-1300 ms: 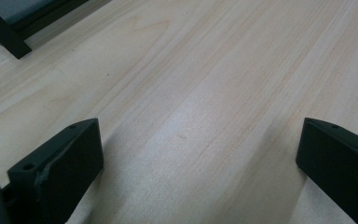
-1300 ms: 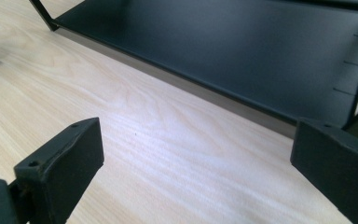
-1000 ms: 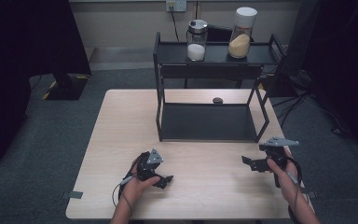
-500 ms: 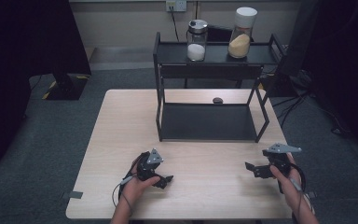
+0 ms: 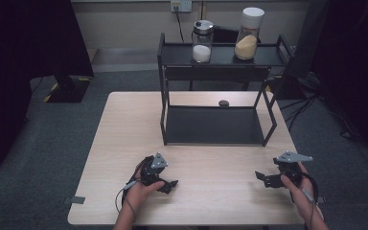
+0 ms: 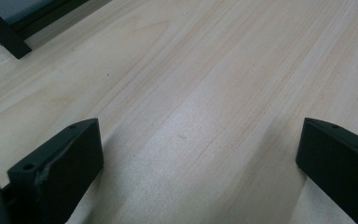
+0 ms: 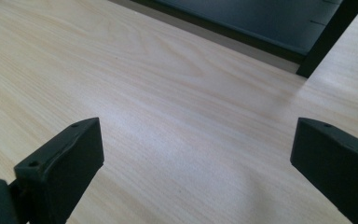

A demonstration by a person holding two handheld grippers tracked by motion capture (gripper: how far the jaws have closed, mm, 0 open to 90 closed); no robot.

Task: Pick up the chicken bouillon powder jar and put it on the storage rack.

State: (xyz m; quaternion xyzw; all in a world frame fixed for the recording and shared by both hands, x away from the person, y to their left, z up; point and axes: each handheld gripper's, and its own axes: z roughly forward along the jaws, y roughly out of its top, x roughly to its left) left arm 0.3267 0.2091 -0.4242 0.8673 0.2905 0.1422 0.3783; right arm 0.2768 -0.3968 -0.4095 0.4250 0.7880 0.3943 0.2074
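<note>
While jaws gape, left gripper (image 5: 168,184), right gripper (image 5: 262,177) low over bare table (image 5: 211,158).

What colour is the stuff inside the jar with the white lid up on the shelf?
Pale yellowish tan, a grainy fill in the jar; the high view shows it best.

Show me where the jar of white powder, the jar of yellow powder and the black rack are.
Jar of white powder (image 5: 201,47): high view, on its glass body.
Jar of yellow powder (image 5: 247,44): high view, on its glass body.
Black rack (image 5: 163,91): high view, on its front left post.

right gripper (image 5: 264,176) now lower, nearer the table's (image 5: 124,124) front edge
</note>
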